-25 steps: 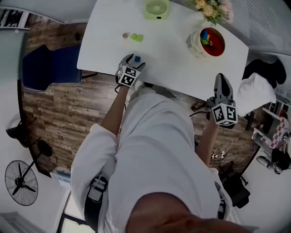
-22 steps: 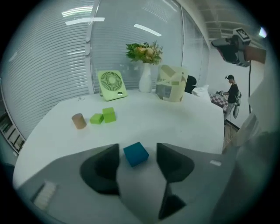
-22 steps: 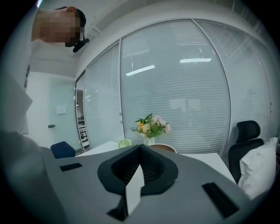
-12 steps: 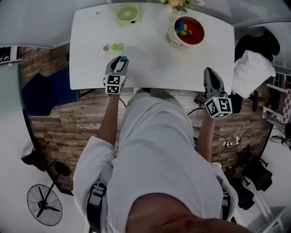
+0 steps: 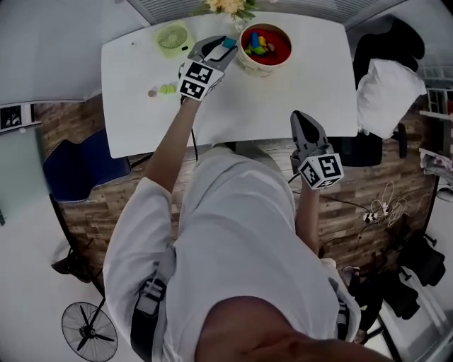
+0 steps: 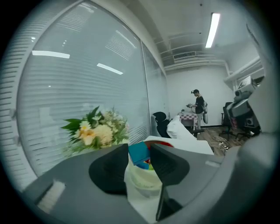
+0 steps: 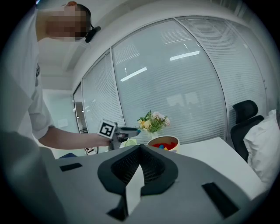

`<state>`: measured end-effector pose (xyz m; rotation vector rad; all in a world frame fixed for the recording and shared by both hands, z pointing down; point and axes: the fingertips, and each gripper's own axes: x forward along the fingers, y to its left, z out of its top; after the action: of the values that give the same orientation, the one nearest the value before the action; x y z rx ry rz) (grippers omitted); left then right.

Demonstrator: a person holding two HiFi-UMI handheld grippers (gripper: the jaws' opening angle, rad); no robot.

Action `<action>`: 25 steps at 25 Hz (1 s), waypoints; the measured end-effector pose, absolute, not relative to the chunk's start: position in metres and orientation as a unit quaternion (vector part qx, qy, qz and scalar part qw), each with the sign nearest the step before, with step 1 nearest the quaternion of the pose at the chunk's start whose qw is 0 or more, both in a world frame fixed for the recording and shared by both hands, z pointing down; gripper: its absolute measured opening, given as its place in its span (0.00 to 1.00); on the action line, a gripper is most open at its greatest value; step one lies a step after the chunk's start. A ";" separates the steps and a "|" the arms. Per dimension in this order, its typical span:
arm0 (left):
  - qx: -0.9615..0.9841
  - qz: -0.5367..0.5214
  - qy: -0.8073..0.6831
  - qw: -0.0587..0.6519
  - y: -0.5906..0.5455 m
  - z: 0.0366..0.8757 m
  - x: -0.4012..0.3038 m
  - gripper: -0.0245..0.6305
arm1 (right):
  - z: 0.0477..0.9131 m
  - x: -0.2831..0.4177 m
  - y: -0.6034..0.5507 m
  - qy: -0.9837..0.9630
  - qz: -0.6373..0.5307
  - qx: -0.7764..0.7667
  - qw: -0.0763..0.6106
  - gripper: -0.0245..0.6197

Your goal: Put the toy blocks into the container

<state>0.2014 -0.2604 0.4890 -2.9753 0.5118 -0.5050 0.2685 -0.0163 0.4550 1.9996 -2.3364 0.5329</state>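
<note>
Yellow and white flowers (image 5: 226, 6) stand at the far edge of the white table (image 5: 283, 92), just behind the container (image 5: 244, 60), a cream bowl with a red inside that already holds several coloured blocks (image 5: 258, 44). Left of it sits a pale green desk fan (image 5: 171, 37), and nearer, towards the left edge, lie two small green blocks (image 5: 168, 89) beside a tan piece (image 5: 151, 92). The left gripper (image 5: 223, 45) is stretched out over the far part of the table with its jaws clamped on a blue block (image 5: 228, 44). In the left gripper view the blue block (image 6: 139, 153) sits high between the pads, with the container's rim (image 6: 142, 183) directly beyond and below the jaw tips; nothing stands between them. The right gripper (image 5: 301, 124) hangs off the near edge of the table, jaws pressed together and empty, as the right gripper view (image 7: 139, 151) shows. A wooden floor (image 5: 368, 205) surrounds the table, with a blue chair (image 5: 78, 166) on the left, a white cloth (image 5: 386, 92) over a dark chair on the right and a floor fan (image 5: 88, 329) near left. A glass wall (image 6: 87, 78) with blinds runs behind the flowers, and a person (image 6: 199, 105) stands far off.
</note>
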 end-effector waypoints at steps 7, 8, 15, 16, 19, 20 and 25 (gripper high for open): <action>-0.975 -0.177 0.131 0.021 -0.269 0.517 0.283 0.28 | 0.461 0.272 0.021 -0.721 0.185 0.668 -0.010 0.04; -0.975 -0.175 0.133 0.022 -0.270 0.520 0.286 0.29 | 0.460 0.275 0.024 -0.716 0.185 0.673 -0.010 0.04; -0.987 -0.109 0.116 0.022 -0.253 0.493 0.269 0.50 | 0.458 0.293 0.032 -0.706 0.185 0.683 -0.015 0.04; -0.989 -0.088 0.113 0.021 -0.249 0.482 0.259 0.13 | 0.458 0.292 0.029 -0.710 0.184 0.680 -0.015 0.04; -0.990 -0.058 0.124 0.044 -0.236 0.451 0.222 0.03 | 0.452 0.281 0.013 -0.727 0.175 0.664 -0.015 0.04; -0.988 -0.058 0.133 0.055 -0.229 0.442 0.206 0.03 | 0.447 0.276 0.006 -0.733 0.167 0.659 -0.015 0.04; -0.980 -0.036 0.190 0.051 -0.184 0.406 0.114 0.03 | 0.411 0.233 -0.029 -0.778 0.103 0.620 -0.015 0.04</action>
<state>0.1142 -0.1841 0.4062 -2.9822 0.5792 -0.1083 0.2326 -0.0293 0.4107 1.9646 -2.4671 0.3265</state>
